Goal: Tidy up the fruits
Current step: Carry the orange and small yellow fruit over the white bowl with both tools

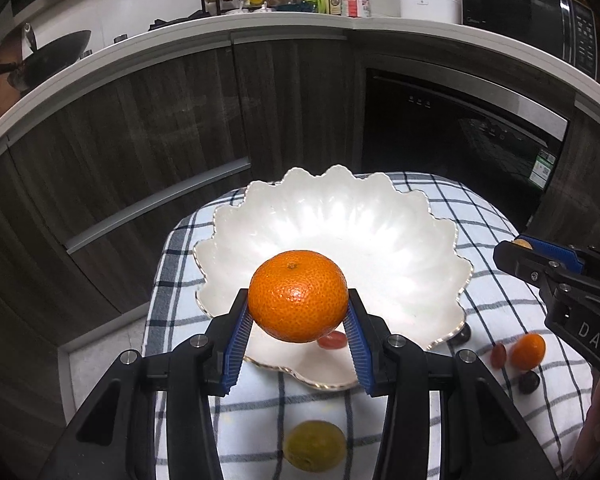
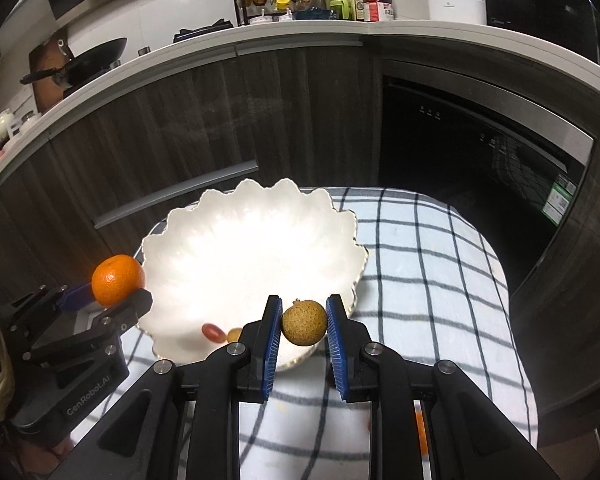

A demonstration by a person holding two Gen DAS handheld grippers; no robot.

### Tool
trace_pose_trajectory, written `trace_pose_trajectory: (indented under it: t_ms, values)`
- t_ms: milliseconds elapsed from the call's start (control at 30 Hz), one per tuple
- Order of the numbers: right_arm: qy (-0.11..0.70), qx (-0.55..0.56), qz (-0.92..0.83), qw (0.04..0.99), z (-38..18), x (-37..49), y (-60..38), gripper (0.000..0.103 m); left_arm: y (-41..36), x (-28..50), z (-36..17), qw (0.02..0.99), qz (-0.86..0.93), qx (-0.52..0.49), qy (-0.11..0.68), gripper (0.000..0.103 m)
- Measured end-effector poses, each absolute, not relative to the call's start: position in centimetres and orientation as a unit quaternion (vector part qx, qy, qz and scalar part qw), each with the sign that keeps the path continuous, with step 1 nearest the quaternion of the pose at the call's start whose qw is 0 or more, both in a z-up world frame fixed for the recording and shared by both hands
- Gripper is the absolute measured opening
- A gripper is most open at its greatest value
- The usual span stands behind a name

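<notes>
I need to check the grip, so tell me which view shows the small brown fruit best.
The right wrist view: the small brown fruit sits centred between the right gripper's pads. The left wrist view shows only a sliver of it at that gripper's tip.

both grippers are matte black plastic with angular, cut-out arms and round silver screw heads at the pivots. the left gripper (image 1: 298, 312) and right gripper (image 2: 303, 322) carry ribbed blue pads inside the jaws. white lettering marks the bodies behind the jaws: "das" on one, "genrobot.ai" on the other.
</notes>
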State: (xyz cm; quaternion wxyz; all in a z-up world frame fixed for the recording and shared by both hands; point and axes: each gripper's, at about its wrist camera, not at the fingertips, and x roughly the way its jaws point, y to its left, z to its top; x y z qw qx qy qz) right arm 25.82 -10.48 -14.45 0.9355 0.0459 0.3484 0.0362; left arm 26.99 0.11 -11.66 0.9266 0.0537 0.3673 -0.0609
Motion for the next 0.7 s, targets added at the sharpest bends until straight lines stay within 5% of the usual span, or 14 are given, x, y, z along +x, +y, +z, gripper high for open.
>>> trace_pose_trajectory:
  t_ms: [700]
  values:
    - [0.376,0.040,0.048,0.924,-16.2,30.7,-9.1,0.024,1.0,30.7,-13.9,0.917,-0.044,0.042,0.394,0.045]
